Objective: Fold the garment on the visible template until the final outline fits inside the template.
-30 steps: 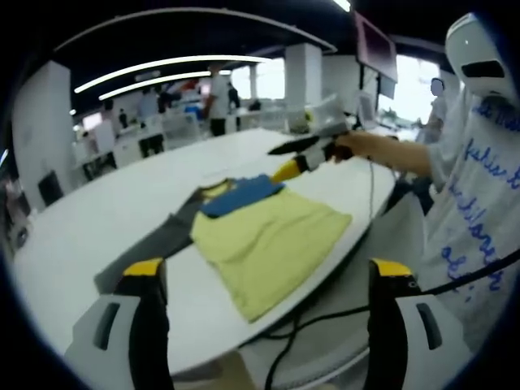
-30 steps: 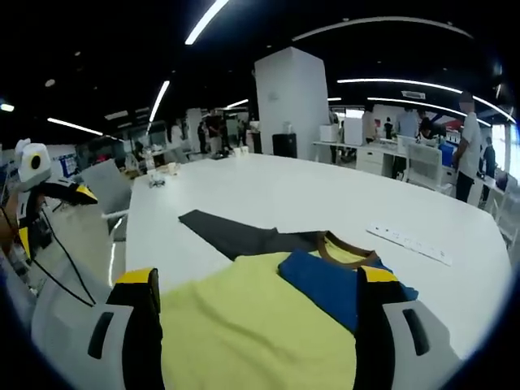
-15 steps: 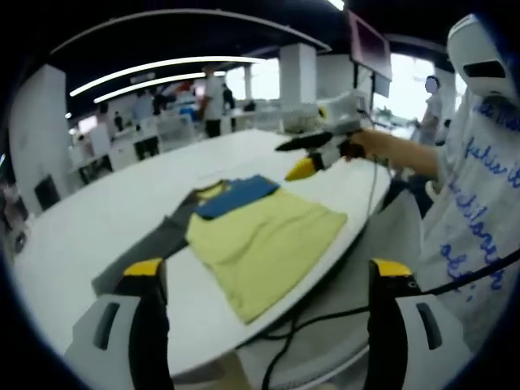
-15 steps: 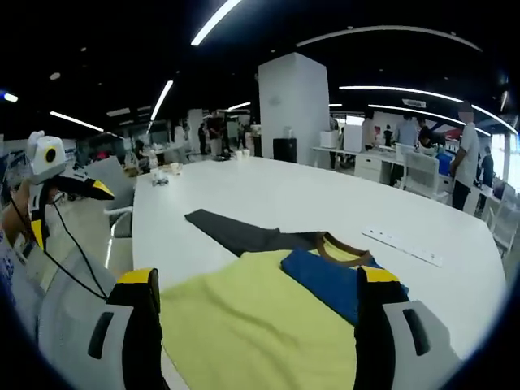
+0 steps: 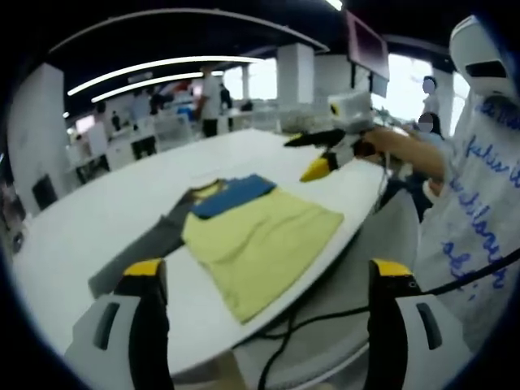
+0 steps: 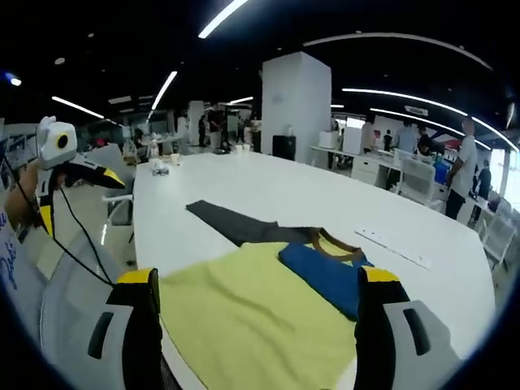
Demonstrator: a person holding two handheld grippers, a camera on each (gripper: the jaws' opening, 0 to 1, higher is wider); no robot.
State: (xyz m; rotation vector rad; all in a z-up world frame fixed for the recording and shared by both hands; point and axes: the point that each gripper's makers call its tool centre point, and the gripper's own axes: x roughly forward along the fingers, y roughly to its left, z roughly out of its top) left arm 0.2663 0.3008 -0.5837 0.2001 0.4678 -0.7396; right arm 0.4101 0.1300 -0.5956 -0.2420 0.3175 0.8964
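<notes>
A yellow garment lies folded near the white table's front edge, with a blue sleeve folded over its collar end. A dark grey template sticks out from under it on the left. My left gripper hangs open in front of the table edge, holding nothing. A hand holds my right gripper open above the garment's right corner. In the right gripper view the garment, blue sleeve and template lie below my right gripper, and the left gripper hovers off the table at left.
The white table stretches far behind the garment. A white strip lies on it at the right. A grey chair stands past the table's left end. Cables hang below the front edge. People stand at desks behind.
Both grippers have drawn back and up from the garment. In the left gripper view the right gripper moved right and higher. The garment lies as it did.
</notes>
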